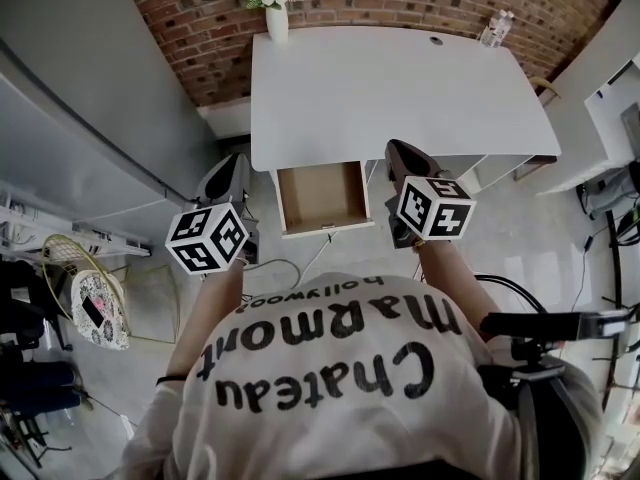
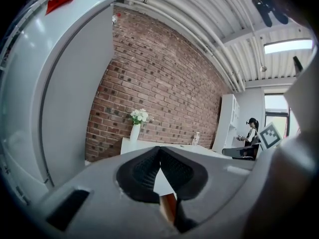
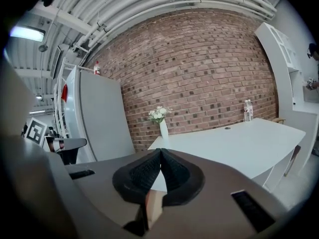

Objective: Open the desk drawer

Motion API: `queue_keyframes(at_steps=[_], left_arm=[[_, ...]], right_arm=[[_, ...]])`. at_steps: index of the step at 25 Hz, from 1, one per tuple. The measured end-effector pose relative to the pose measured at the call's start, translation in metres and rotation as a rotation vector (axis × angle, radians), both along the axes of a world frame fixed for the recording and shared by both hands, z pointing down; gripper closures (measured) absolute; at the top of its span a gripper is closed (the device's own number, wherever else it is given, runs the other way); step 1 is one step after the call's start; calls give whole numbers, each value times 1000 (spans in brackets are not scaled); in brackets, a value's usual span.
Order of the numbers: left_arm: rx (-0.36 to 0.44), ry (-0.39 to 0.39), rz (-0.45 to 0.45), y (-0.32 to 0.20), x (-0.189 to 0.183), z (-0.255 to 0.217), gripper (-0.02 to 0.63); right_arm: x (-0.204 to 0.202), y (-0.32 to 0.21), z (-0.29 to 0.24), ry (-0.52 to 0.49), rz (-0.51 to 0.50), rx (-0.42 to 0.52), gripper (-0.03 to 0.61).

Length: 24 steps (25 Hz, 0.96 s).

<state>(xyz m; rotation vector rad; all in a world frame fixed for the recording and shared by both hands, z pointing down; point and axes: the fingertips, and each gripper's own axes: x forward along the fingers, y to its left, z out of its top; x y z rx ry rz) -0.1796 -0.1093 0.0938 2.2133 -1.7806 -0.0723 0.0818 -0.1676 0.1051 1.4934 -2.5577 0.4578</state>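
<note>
The desk drawer [image 1: 318,196] stands pulled out from under the front edge of the white tabletop [image 1: 380,88], its wooden inside showing, at 12 o'clock from the person. The left gripper [image 1: 232,163] hangs at the drawer's 9 o'clock and the right gripper [image 1: 398,150] at its 3 o'clock, each beside it. Both grippers' fingers are pressed together at the tips, holding nothing. A vase of white flowers [image 1: 276,13] stands at the tabletop's 11 o'clock corner, a water bottle [image 1: 495,28] at its 1 o'clock corner.

One desk [image 1: 400,88], one drawer [image 1: 320,196], one flower vase [image 1: 277,20], two tools [image 2: 160,151] [image 3: 160,152].
</note>
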Motion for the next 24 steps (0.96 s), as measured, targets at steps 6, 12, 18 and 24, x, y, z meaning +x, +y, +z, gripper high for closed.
queue_keyframes(at_steps=[6, 12, 18, 24], left_arm=[[14, 12, 2, 3, 2, -2, 598], [34, 13, -4, 10, 3, -9, 598], [47, 27, -17, 19, 0, -12, 598], [43, 45, -41, 27, -7, -10, 598]], right_arm=[[4, -1, 0, 13, 1, 2, 565], [5, 4, 0, 14, -1, 9, 565], [7, 11, 2, 13, 3, 0, 565], [9, 16, 3, 23, 5, -5, 565]])
